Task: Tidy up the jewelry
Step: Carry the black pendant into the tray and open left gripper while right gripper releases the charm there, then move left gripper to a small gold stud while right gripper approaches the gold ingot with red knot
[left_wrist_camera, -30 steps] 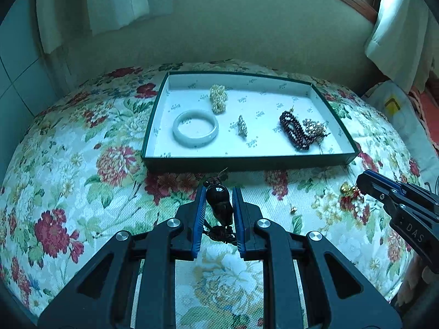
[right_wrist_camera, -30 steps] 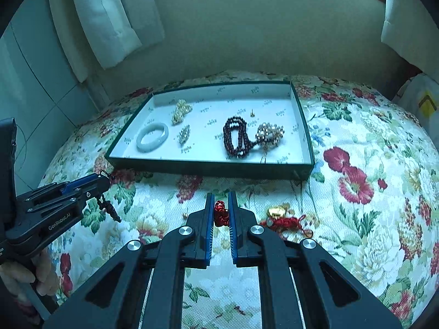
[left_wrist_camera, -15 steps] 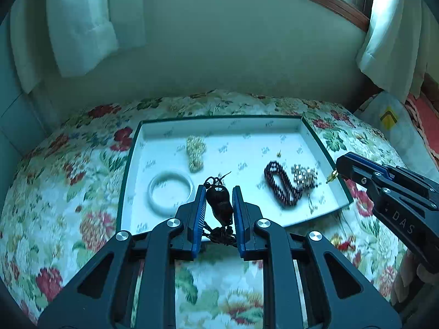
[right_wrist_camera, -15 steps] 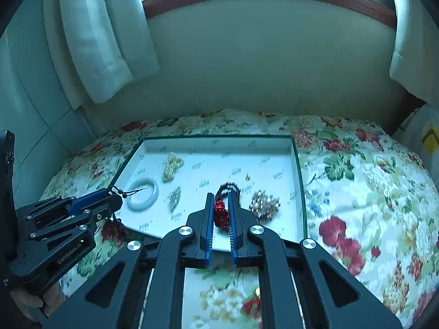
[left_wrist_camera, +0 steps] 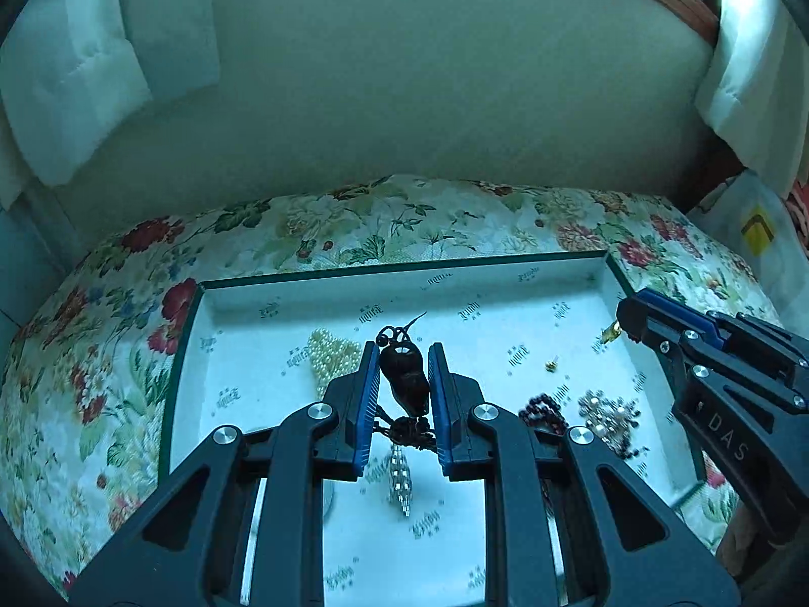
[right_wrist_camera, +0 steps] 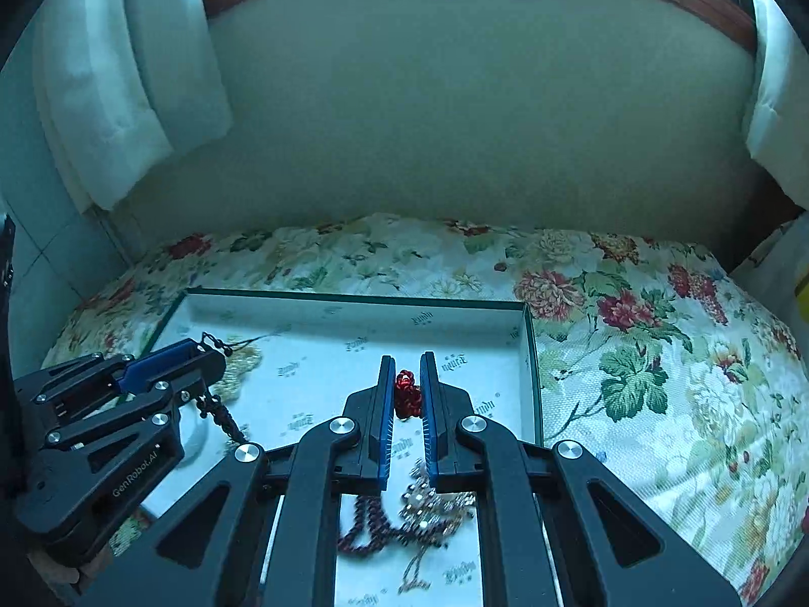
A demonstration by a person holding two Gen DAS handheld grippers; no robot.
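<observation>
My left gripper is shut on a dark pendant with a black cord and holds it above the white, green-rimmed tray. My right gripper is shut on a red knotted cord ornament above the tray's right part; a gold charm hangs by its tip in the left wrist view. In the tray lie a pearl piece, a dark bead bracelet, a sparkly brooch and a small silver piece.
The tray sits on a floral bedspread against a pale wall. White curtains hang at both sides. A white bag with a yellow mark lies at the far right. A small gold stud lies in the tray.
Both grippers have risen from the bedspread and moved forward over the tray, each still holding its piece. The tray now fills the lower part of both views.
</observation>
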